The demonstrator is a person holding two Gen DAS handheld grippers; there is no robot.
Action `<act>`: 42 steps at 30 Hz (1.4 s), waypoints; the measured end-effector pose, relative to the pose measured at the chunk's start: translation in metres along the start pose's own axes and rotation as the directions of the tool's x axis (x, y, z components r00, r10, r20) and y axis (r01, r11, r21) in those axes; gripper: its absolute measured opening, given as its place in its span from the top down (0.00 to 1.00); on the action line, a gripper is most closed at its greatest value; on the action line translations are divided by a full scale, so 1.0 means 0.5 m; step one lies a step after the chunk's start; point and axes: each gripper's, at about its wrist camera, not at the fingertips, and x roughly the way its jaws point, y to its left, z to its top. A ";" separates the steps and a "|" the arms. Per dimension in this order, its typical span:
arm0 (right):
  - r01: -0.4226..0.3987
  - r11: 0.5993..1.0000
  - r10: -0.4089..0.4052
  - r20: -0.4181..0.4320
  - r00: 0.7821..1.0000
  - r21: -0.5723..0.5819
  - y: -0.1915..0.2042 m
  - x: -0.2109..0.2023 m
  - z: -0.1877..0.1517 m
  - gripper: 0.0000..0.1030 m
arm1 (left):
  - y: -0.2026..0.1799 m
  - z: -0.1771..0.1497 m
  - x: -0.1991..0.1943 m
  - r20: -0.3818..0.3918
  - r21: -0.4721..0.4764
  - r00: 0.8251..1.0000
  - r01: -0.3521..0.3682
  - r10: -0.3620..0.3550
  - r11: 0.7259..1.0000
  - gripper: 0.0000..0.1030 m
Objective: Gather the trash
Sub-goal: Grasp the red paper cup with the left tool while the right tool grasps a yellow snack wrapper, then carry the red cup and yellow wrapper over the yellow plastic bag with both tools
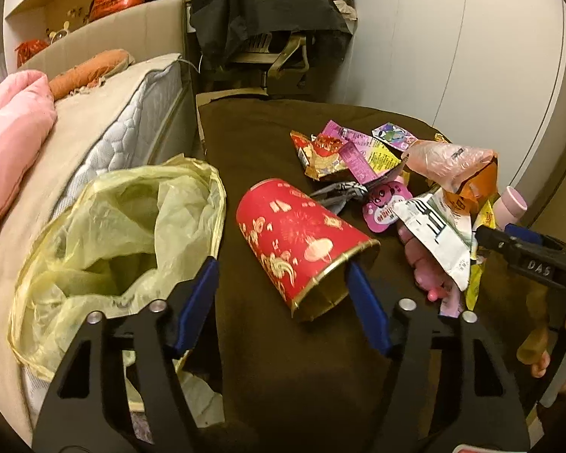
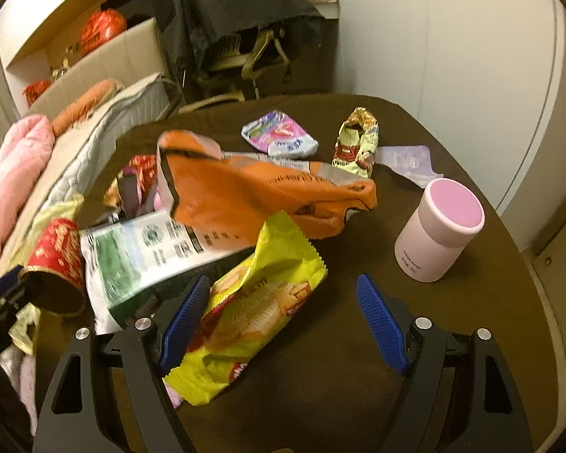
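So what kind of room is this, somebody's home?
Most likely a bedroom in a home: a bare mattress with a pink blanket beside the dark-covered table, and a chair draped with dark clothes behind.

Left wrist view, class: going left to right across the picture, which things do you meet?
Pink blanket → yellow trash bag → red paper cup → white-and-green wrapper → pink tumbler.

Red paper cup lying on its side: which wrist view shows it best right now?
The left wrist view: the red paper cup lies whole and sharp near the middle, its open mouth toward the left claw. The right wrist view shows the cup only at the left edge, small and partly cut off by a white wrapper.
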 end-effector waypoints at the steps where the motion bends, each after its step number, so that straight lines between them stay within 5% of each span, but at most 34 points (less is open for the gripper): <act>1: 0.009 1.000 -0.010 -0.010 1.000 -0.027 0.003 0.004 -0.002 0.33 | 0.001 -0.002 -0.002 0.003 -0.002 1.000 0.002 -0.002 1.000 0.40; 4: 0.008 0.998 -0.011 -0.048 0.999 -0.067 0.009 0.013 -0.012 0.56 | 0.004 -0.010 -0.005 0.015 0.004 1.000 -0.007 0.007 1.000 0.42; 8: -0.032 0.999 0.030 -0.050 0.998 -0.040 -0.007 0.000 -0.037 0.69 | 0.008 -0.012 0.001 -0.004 0.013 1.000 -0.003 0.004 1.000 0.51; 9: -0.039 0.999 0.037 -0.054 0.998 -0.036 -0.012 -0.004 -0.042 0.82 | 0.011 -0.011 0.000 -0.004 0.009 1.000 0.004 -0.004 1.000 0.52; 14: -0.053 0.999 0.053 -0.034 0.998 -0.006 -0.034 -0.033 -0.053 0.90 | 0.018 -0.007 -0.009 0.009 -0.008 0.999 0.041 -0.041 0.999 0.67; 23: -0.079 0.997 0.079 0.047 0.996 -0.008 -0.060 -0.119 -0.050 0.92 | 0.025 0.007 -0.034 0.063 -0.030 0.993 0.103 -0.101 0.994 0.95; 29: -0.072 0.997 0.073 0.082 0.994 -0.020 -0.068 -0.136 -0.052 0.92 | 0.030 0.001 -0.056 0.076 -0.036 0.990 0.119 -0.116 0.992 0.97; 32: -0.150 0.987 0.154 0.071 0.986 -0.054 -0.069 -0.131 -0.057 0.92 | 0.025 -0.003 -0.068 0.077 -0.032 0.988 0.136 -0.133 0.990 0.97; 37: -0.156 0.976 0.160 0.013 0.987 -0.154 -0.068 -0.107 -0.082 0.52 | 0.012 -0.018 -0.097 0.095 -0.023 0.985 0.145 -0.142 0.989 0.97; 42: -0.107 0.977 0.106 -0.013 0.994 -0.182 -0.085 -0.081 -0.096 0.52 | -0.002 -0.035 -0.110 0.094 -0.001 0.986 0.139 -0.139 0.990 0.97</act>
